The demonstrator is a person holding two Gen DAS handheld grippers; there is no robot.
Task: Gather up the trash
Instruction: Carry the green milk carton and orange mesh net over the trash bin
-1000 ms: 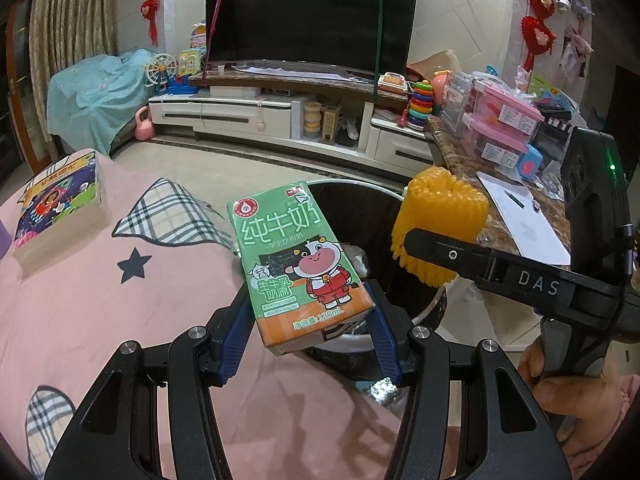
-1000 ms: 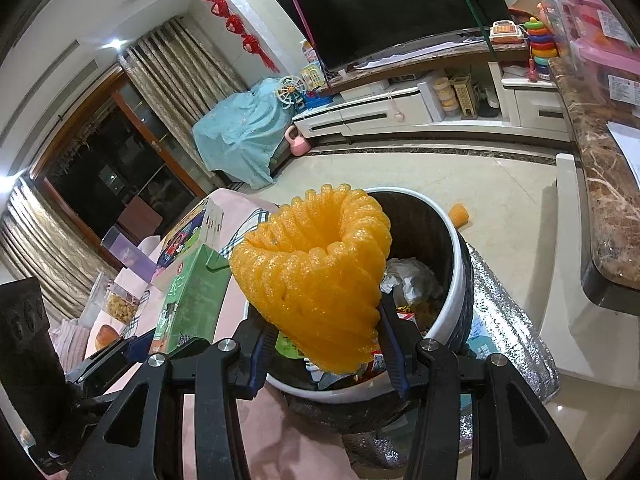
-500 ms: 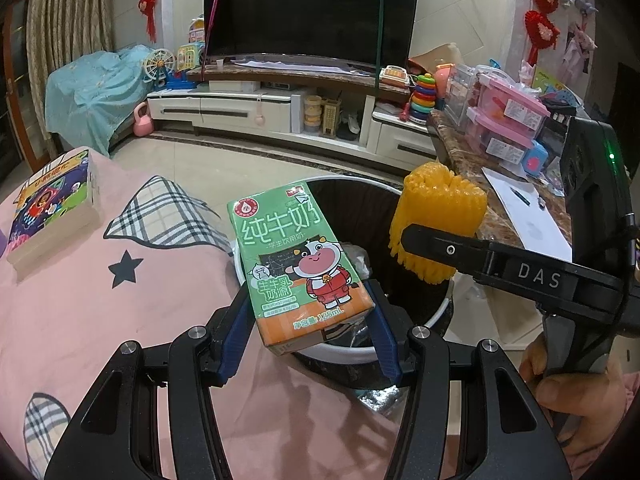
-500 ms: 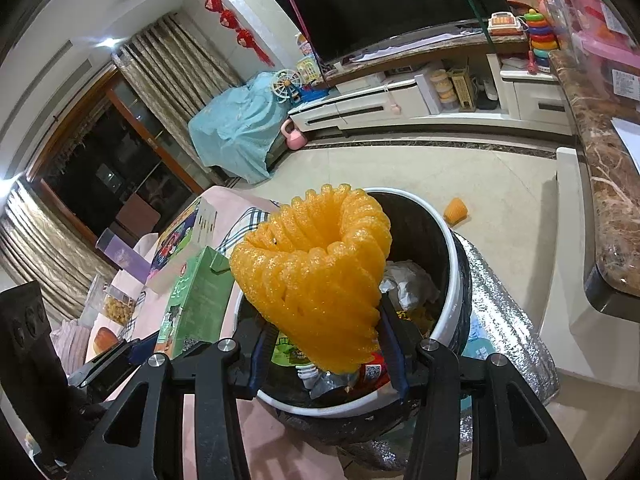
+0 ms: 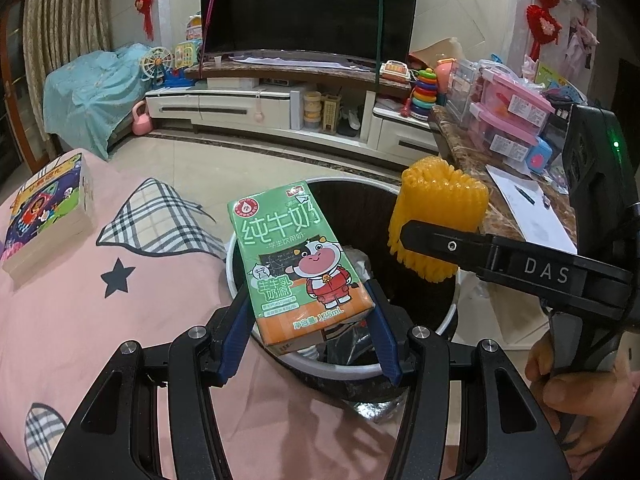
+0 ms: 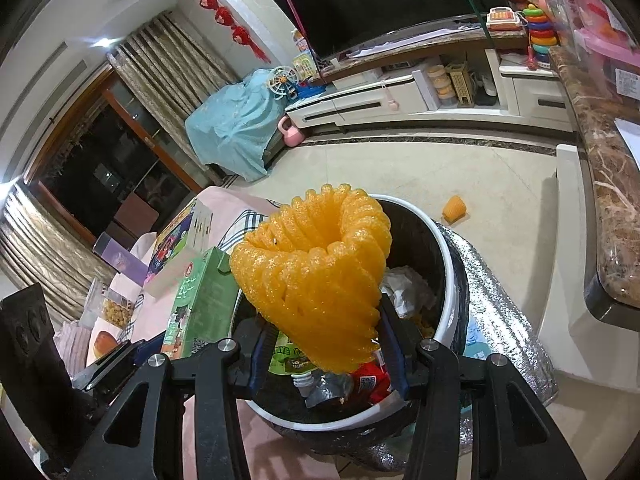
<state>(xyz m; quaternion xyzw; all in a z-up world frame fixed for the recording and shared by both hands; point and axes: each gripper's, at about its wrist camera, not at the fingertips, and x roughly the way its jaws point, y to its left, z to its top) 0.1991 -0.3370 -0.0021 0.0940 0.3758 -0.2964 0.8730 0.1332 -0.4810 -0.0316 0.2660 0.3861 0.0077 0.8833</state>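
We see the left claw clamped on a green milk carton, its blue pads pressed to the carton's two sides near the orange base. The carton bears white Chinese lettering and a cartoon cow in red, and it tilts away from the camera, hanging over the near rim of the bin.

The right claw grips a yellow foam net, a ribbed sleeve squeezed at its lower end and flaring open at the top. It hangs above the bin's mouth, just right of the carton; the two do not seem to touch, though the angle leaves this unsure.

The bin, white-rimmed with a dark liner, already holds crumpled wrappers, a green pouch and a red packet. It stands against the pink cloth with its plaid patches and a dark star; a picture book lies at the cloth's far left. A small yellow piece sits on the floor beyond the bin.

Against the earlier frames, both claws hold the same grips and much the same places; only the view has edged closer to the bin.
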